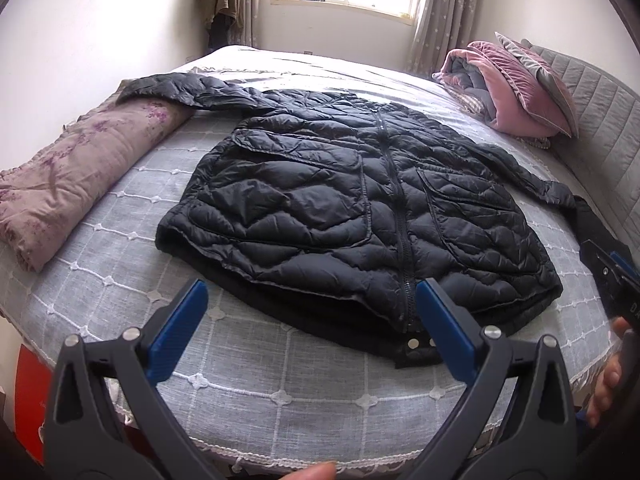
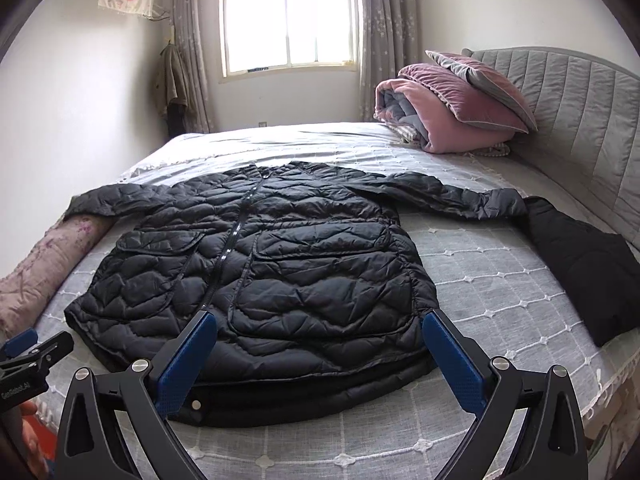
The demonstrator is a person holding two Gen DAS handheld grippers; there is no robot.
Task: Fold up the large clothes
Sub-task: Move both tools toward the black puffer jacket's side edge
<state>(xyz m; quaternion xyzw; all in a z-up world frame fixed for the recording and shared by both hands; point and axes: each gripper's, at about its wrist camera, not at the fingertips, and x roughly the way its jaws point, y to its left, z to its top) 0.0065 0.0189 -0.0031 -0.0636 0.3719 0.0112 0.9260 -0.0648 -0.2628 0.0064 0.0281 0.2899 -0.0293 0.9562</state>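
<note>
Black quilted puffer jacket (image 2: 256, 272) flat on grey grid bedspread (image 2: 480, 304), collar toward window (image 2: 288, 20), hem nearest; left gripper (image 1: 312, 312) and right gripper (image 2: 320, 340) released, empty.

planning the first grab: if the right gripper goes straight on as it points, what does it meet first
Probably the black jacket: the open right gripper points at its hem, right of the zipper. Depth is unclear.

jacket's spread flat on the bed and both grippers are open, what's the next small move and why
Probably reach the right gripper out to the jacket's right sleeve and pinch its cuff to fold it in. The black puffer jacket lies zipped and flat with both sleeves spread wide, and neither the right nor the left gripper holds anything yet.
</note>
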